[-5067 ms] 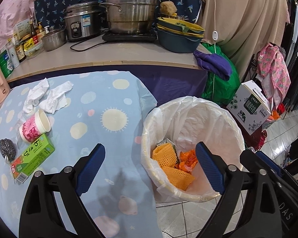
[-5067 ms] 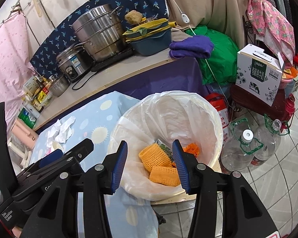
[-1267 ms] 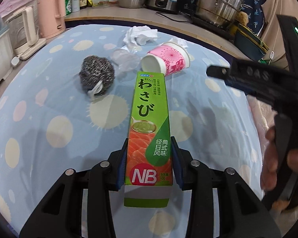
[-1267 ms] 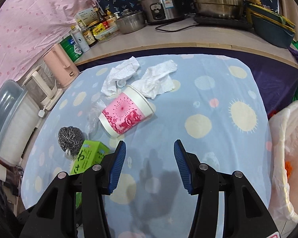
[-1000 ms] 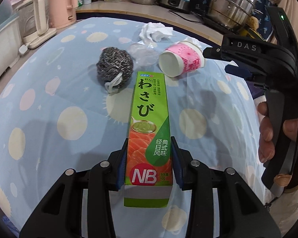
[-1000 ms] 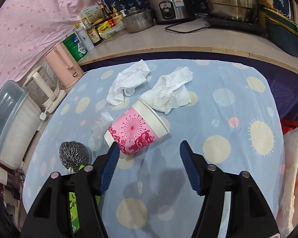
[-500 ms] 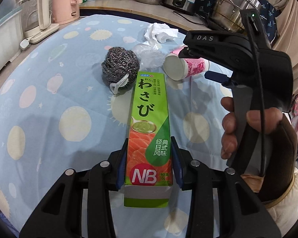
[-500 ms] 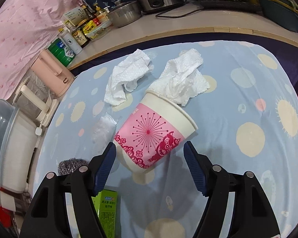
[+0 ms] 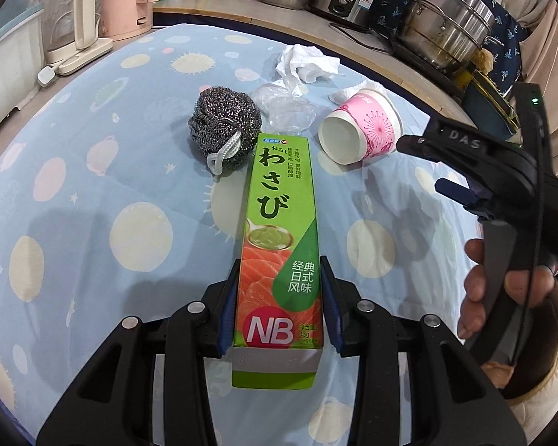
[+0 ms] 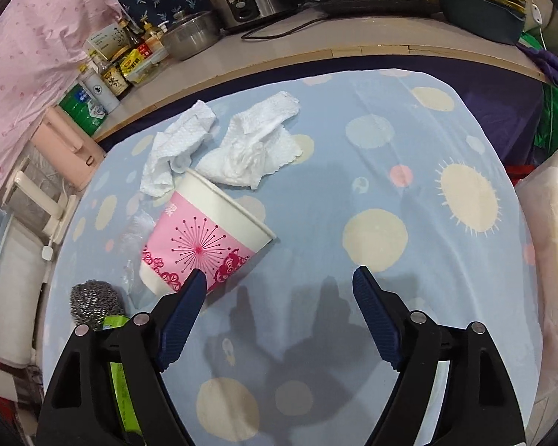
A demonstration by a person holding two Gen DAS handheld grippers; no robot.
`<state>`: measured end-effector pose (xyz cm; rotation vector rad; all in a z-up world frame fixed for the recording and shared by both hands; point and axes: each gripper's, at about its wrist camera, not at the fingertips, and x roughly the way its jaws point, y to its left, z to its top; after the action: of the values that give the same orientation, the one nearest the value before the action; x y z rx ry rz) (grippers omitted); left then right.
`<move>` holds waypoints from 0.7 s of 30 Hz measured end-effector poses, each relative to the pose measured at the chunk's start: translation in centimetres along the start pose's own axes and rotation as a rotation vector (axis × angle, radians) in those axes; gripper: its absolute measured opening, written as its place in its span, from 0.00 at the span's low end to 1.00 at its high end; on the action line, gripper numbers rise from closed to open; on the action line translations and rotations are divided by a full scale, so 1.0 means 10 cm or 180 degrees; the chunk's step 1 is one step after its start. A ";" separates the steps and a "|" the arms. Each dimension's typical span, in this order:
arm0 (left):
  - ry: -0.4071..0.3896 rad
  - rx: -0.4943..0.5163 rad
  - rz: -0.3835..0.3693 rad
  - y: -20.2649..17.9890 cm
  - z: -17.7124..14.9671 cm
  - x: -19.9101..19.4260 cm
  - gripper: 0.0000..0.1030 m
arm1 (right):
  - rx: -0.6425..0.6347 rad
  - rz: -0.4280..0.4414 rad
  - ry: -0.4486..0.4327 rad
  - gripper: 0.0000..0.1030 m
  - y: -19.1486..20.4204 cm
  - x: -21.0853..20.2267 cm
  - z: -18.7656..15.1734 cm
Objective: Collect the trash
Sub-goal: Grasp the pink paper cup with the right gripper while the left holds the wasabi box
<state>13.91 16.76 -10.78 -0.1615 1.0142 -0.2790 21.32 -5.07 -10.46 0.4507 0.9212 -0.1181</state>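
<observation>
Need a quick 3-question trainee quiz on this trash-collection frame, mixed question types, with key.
1. True or false: the left gripper is shut on the green wasabi box.
2. The pink paper cup is: A) upright, B) lying on its side, C) already held in the right gripper.
3. Fill in: the round metallic thing beside the box's far end is a steel ____.

Key: 1 true. 2 B, it lies on the tablecloth with the open right gripper close beside it. 3 scourer.
</observation>
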 end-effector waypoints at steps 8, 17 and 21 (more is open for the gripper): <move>-0.0280 -0.0066 0.0141 0.12 0.31 -0.08 0.36 | -0.0098 0.0244 0.0104 0.75 0.38 0.12 -0.05; -0.0372 -0.0212 0.0202 0.35 0.59 -0.03 0.36 | 0.0188 0.0262 0.0165 0.75 0.53 0.39 -0.01; -0.0378 -0.0199 0.0175 0.36 0.66 0.00 0.36 | 0.0411 0.0259 0.0214 0.76 0.52 0.54 0.04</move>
<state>20.16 20.24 -8.31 -0.2042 0.9084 -0.1853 26.41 -0.08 -12.77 0.6143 0.9633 -0.0890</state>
